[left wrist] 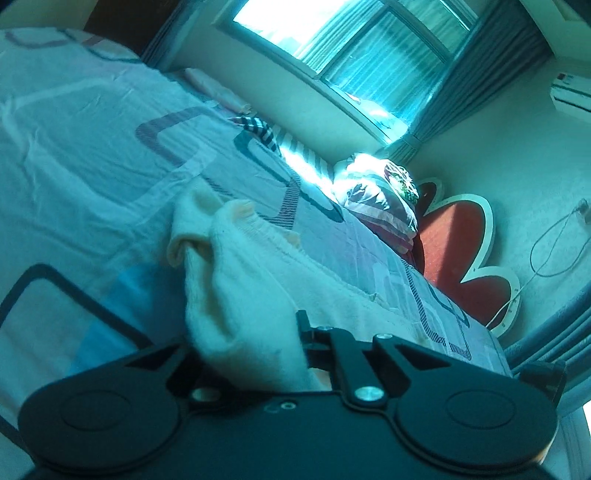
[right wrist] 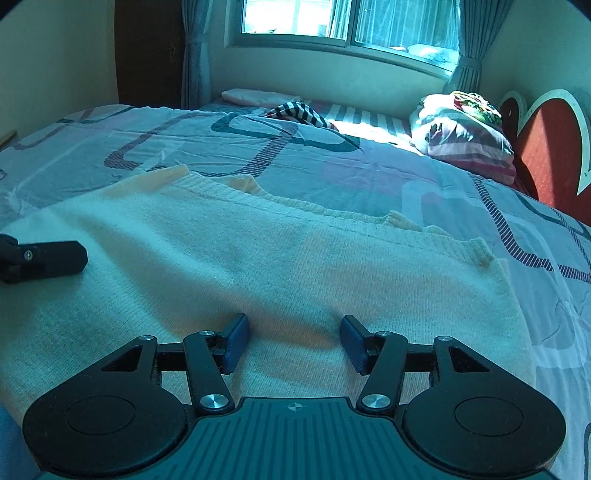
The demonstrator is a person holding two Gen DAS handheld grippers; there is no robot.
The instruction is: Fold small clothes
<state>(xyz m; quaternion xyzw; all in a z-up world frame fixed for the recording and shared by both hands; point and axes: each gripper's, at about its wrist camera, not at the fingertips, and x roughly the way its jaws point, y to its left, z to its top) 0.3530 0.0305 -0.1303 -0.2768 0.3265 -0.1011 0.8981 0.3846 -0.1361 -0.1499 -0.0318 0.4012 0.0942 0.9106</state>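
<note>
A cream knitted sweater (right wrist: 258,251) lies spread on the bed. My right gripper (right wrist: 293,341) is open, its blue pads (right wrist: 236,341) resting low over the sweater's near part. My left gripper (left wrist: 258,350) is shut on a fold of the sweater (left wrist: 236,280), which bunches up between its jaws and hides the left finger. In the right wrist view a finger of the left gripper (right wrist: 48,260) shows at the sweater's left edge.
The bed has a patterned sheet (right wrist: 369,170). A striped cloth (right wrist: 299,112), a folded pink item (right wrist: 255,96) and a pile of pillows (right wrist: 461,125) lie at the far side. A red flower-shaped headboard (right wrist: 546,155) is on the right, with a window (right wrist: 347,18) behind.
</note>
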